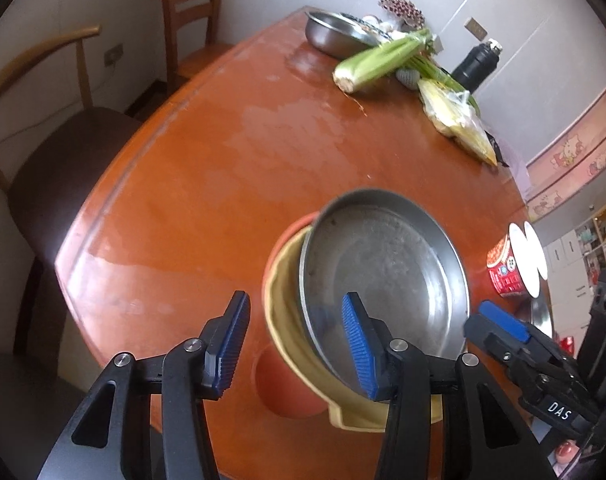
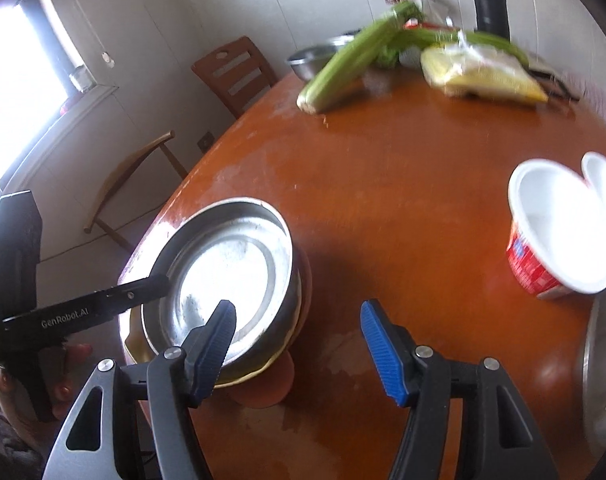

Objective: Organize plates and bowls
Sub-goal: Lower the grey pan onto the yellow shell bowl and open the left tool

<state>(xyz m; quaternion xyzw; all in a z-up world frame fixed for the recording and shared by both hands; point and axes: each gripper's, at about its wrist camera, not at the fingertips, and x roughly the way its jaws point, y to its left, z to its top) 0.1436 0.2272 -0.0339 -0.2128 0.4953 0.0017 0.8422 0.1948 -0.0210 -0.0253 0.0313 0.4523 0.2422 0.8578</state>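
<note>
Table: orange-brown, glossy, probably slick under metal.

Steel pan, at about 5 o'clock in the left view: nested, tilted, in a yellow dish, that in turn on an orange plate near the table's edge. Judged stiff, light, thin-walled, slippery and noisy rather than fragile; best taken by the rim, one finger inside and one outside the wall, near the low side so the tilt does not slide it off. Yellow dish likely ceramic or plastic, cannot tell; heavier and chip-prone if ceramic, so lift by its lip only after the pan is settled.

Red cup at 3 o'clock in the right view, white inside, light and easily tipped. Second steel bowl at 12 o'clock, beside celery.

Left gripper: spread wide, holding nothing, straddling the rims of pan and dish. Right gripper: likewise spread and empty, just right of the stack.
</note>
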